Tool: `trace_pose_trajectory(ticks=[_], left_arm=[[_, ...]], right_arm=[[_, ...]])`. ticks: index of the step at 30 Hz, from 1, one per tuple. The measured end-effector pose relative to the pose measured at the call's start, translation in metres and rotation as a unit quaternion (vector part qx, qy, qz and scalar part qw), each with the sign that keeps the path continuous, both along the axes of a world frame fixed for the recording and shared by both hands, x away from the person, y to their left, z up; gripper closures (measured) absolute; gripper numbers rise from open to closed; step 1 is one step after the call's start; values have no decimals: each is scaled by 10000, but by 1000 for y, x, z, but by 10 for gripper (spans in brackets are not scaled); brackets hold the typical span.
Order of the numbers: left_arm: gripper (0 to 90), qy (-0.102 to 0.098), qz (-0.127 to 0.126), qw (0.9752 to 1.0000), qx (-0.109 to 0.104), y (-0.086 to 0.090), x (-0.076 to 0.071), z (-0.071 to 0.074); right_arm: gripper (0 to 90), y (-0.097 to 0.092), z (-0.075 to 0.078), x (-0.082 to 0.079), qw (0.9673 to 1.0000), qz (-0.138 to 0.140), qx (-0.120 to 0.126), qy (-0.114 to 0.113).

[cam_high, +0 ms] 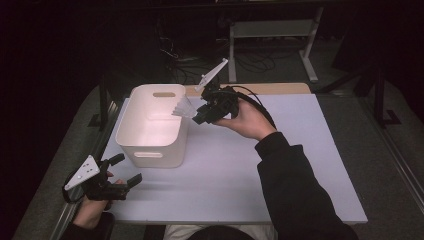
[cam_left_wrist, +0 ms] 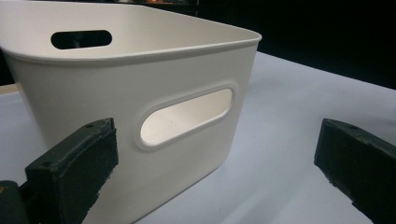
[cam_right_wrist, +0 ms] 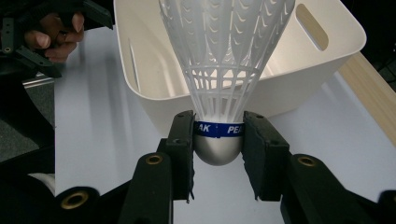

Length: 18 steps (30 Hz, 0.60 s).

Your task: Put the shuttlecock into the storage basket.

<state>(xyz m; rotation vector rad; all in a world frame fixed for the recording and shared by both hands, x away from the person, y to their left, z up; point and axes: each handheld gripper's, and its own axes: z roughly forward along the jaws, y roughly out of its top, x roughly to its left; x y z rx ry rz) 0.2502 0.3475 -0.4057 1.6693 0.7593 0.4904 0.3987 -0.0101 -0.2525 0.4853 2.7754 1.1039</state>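
While clamped in right tool (cam_right_wrist: 218,140), shuttlecock (cam_right_wrist: 223,56), beside bin (cam_right_wrist: 327,60)

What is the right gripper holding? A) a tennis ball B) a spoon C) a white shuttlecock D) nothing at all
C: the right gripper has its jaws clamped on the rounded cork end of a white shuttlecock, whose plastic skirt fans out toward the white bin.
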Motion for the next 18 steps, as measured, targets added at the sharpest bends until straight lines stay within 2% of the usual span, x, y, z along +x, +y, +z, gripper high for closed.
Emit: trace_pose_trajectory(ticks=[18], left_arm=[[0, 5, -17, 10000, 5, 0, 0, 0]], right_arm=[[638, 28, 3, 9, 9998, 181, -38, -33]])
